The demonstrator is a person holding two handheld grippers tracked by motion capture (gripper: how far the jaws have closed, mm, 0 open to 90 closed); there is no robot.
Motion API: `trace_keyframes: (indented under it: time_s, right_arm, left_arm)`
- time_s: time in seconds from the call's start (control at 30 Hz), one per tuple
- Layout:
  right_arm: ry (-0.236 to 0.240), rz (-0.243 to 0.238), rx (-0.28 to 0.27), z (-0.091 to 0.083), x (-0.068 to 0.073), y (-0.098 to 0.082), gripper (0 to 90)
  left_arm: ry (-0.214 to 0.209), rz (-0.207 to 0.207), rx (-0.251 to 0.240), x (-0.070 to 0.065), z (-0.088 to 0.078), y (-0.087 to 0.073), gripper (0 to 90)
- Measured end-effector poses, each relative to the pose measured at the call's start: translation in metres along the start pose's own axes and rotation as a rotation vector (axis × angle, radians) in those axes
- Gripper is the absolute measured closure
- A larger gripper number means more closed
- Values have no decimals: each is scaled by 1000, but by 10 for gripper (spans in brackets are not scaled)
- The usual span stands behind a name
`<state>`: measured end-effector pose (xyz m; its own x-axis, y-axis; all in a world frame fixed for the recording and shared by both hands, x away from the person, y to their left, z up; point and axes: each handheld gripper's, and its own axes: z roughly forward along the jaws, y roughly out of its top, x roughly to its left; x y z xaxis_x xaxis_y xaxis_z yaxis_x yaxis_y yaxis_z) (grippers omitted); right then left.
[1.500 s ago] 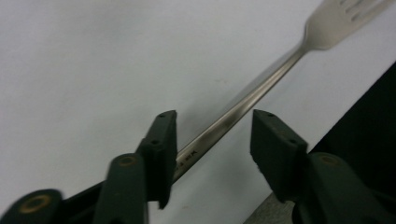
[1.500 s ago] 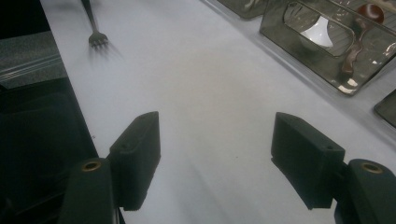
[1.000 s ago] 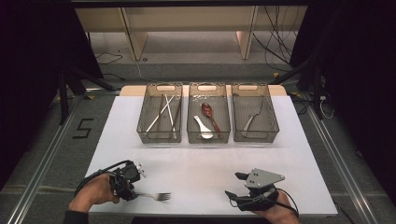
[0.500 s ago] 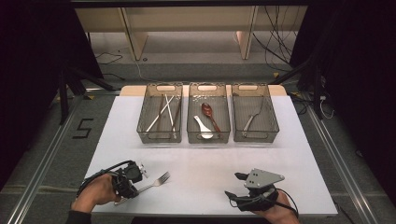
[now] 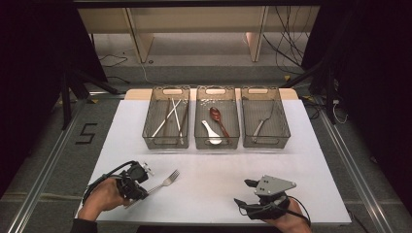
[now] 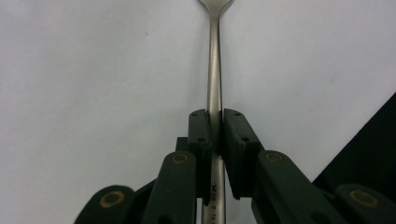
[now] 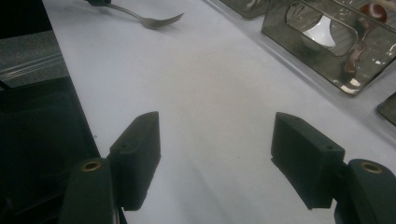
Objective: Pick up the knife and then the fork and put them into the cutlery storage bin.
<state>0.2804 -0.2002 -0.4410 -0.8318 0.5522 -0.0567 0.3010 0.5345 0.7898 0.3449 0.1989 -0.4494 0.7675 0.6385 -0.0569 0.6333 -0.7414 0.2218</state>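
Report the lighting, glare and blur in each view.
High view: white table evenly lit, surroundings dark. Left gripper view: fork handle sharp, faint sheen, nearest jaw parts soft. Right gripper view: glare on the middle bin, fork slightly soft.

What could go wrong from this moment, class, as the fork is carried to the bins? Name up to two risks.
1. The left gripper, whose jaws have just been closing, pinches the fork on its thin handle, far from the tines, so the fork might swivel or slip when lifted.
2. The right-hand bin, which holds a fork, lies across the table; the long tines could catch a bin wall or land among the spoons in the middle bin.
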Motion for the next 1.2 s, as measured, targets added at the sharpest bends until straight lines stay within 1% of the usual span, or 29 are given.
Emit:
trace_keyframes:
  time_s: [0.07, 0.1, 0.13, 0.17, 0.3, 0.47, 0.57, 0.6, 0.67, 0.7, 0.77, 0.83, 0.87, 0.9, 0.97, 1.0, 1.07, 1.13, 1.17, 1.2]
  right_arm:
    - [1, 0, 1, 1, 0, 0, 337]
    - [1, 0, 1, 1, 0, 0, 338]
    - [1, -2, 1, 1, 0, 0, 337]
    - [1, -2, 2, 1, 1, 0, 338]
    - [1, -1, 2, 1, 0, 0, 338]
    - [3, -1, 3, 1, 0, 0, 338]
    - [3, 1, 2, 1, 0, 0, 338]
    - [2, 0, 3, 1, 0, 0, 338]
    - [3, 0, 4, 1, 0, 0, 338]
    - [3, 0, 4, 1, 1, 0, 338]
    - [3, 0, 5, 2, 1, 0, 338]
    - [3, 0, 4, 1, 1, 0, 338]
    - [2, 0, 4, 1, 1, 0, 338]
    - [2, 0, 3, 1, 0, 0, 338]
    - [3, 0, 5, 1, 0, 0, 338]
    - [3, -1, 6, 2, 0, 0, 338]
    - [5, -2, 5, 2, 1, 0, 338]
    - [5, -2, 4, 1, 1, 0, 338]
    - [3, -2, 5, 1, 1, 0, 338]
    - [2, -2, 5, 1, 1, 0, 338]
  left_arm:
    - [-1, -8, -8, -1, 1, 2, 815]
    - [-5, 4, 3, -1, 2, 3, 815]
    - [-8, -6, 3, -2, 4, 4, 815]
    - [-8, -3, 13, -2, 6, 5, 815]
    - [-8, -14, 30, -2, 11, 6, 813]
    - [13, -28, 44, -3, 15, 9, 797]
    - [23, -26, 39, -4, 15, 11, 790]
    - [25, -32, 27, -4, 15, 11, 779]
    - [38, -23, 21, -4, 15, 15, 741]
    - [31, -29, 19, -5, 16, 17, 731]
    - [40, -27, 18, -6, 18, 20, 718]
    - [39, -18, 21, -6, 18, 22, 745]
    - [28, -29, 19, -5, 18, 23, 792]
    - [27, -32, 22, -5, 19, 24, 805]
    - [28, -29, 29, -5, 19, 25, 811]
    - [34, -34, 25, -6, 19, 25, 816]
    - [39, -23, 29, -6, 19, 25, 825]
    - [36, -28, 29, -6, 19, 25, 829]
    - [32, -37, 25, -6, 19, 25, 830]
    - [31, -33, 27, -5, 18, 25, 831]
